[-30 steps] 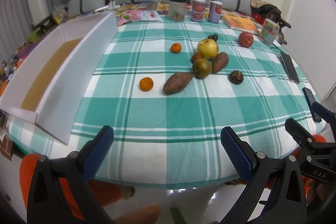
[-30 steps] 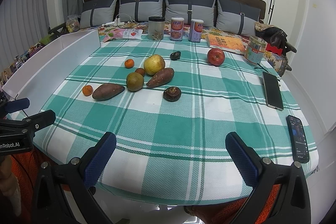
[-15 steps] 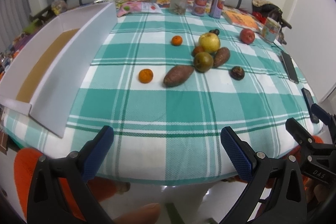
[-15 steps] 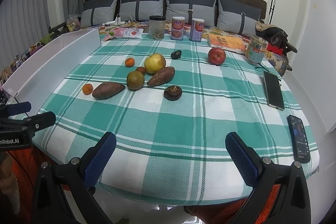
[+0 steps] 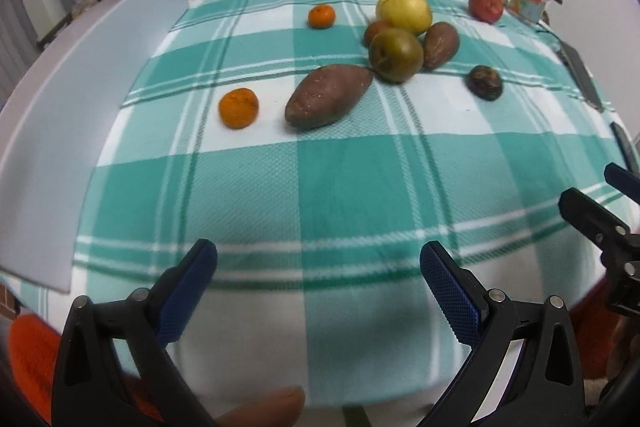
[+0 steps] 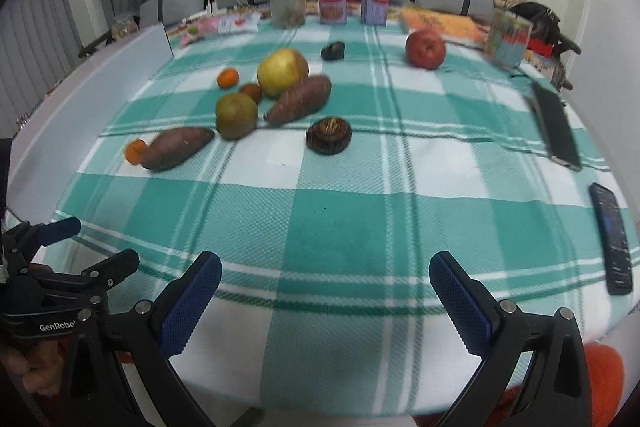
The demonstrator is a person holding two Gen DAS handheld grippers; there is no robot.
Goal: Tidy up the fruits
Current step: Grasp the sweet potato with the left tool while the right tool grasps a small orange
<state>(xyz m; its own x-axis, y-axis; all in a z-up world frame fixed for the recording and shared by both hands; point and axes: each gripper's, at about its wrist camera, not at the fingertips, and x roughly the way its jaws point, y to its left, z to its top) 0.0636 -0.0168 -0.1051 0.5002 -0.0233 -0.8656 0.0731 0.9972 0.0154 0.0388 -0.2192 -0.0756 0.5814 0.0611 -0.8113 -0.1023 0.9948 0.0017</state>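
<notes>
The desk (image 5: 320, 187) under its green-checked cloth carries everything, with a long white tray (image 5: 80, 99) along its left edge, empty in what shows of it and likely the place the fruit goes.

Largest of the produce is the near sweet potato (image 5: 328, 95), dense and stiff, best taken across its thick middle, since the tapered ends would slide out of the fingers. A second sweet potato (image 5: 440, 45) leans against the cluster behind it. The yellow pear-like fruit (image 5: 404, 11) and the green-brown fruit (image 5: 395, 55) are round, heavyish and smooth, so they may roll or slip; a grip across the widest part seems safest. The red apple (image 6: 425, 49) sits well apart toward the right. The near orange (image 5: 238, 107) and the far orange (image 5: 321, 16) are light and slightly soft, tolerant of a gentle squeeze. Two dark wrinkled fruits (image 6: 329, 135) look fragile.

The left gripper (image 5: 318, 287) and the right gripper (image 6: 325, 297) both hang over the desk's near edge, spread wide, holding nothing.

A small reddish fruit (image 5: 376, 31) is mostly hidden behind the green-brown one. The tray's floor is cut off from view, and motion blur softens the far items.
</notes>
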